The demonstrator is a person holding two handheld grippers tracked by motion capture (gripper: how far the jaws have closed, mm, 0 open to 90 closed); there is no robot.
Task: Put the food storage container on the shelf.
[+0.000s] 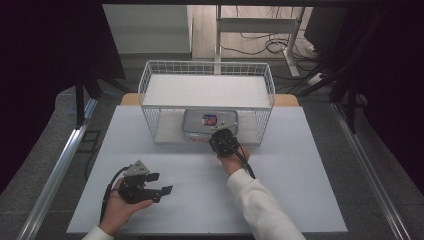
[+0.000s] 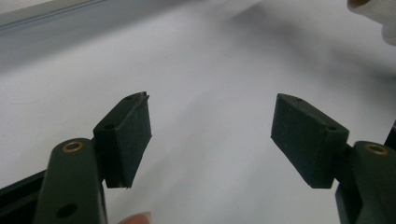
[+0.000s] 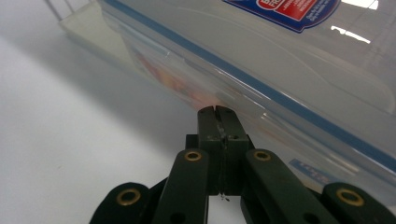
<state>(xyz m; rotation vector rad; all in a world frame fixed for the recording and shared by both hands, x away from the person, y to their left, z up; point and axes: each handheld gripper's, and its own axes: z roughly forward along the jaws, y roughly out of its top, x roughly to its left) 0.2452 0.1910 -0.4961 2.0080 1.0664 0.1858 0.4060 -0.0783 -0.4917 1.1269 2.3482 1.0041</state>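
- Clear plastic lidded container (image 3: 289, 60), blue seal line, red-blue label: directly ahead of the right gripper (image 3: 218, 110) jaws, pressed together, empty.
- Left gripper (image 2: 211, 135): jaws spread apart, empty.

Box label (image 3: 285, 11) cut off at top

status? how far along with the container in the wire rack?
Done: the clear plastic lidded container sits on the lower level of the white wire rack. In hand: the right gripper, jaws shut, is at the container's front edge; whether it grips anything is unclear. The left gripper rests open and empty on the white table.
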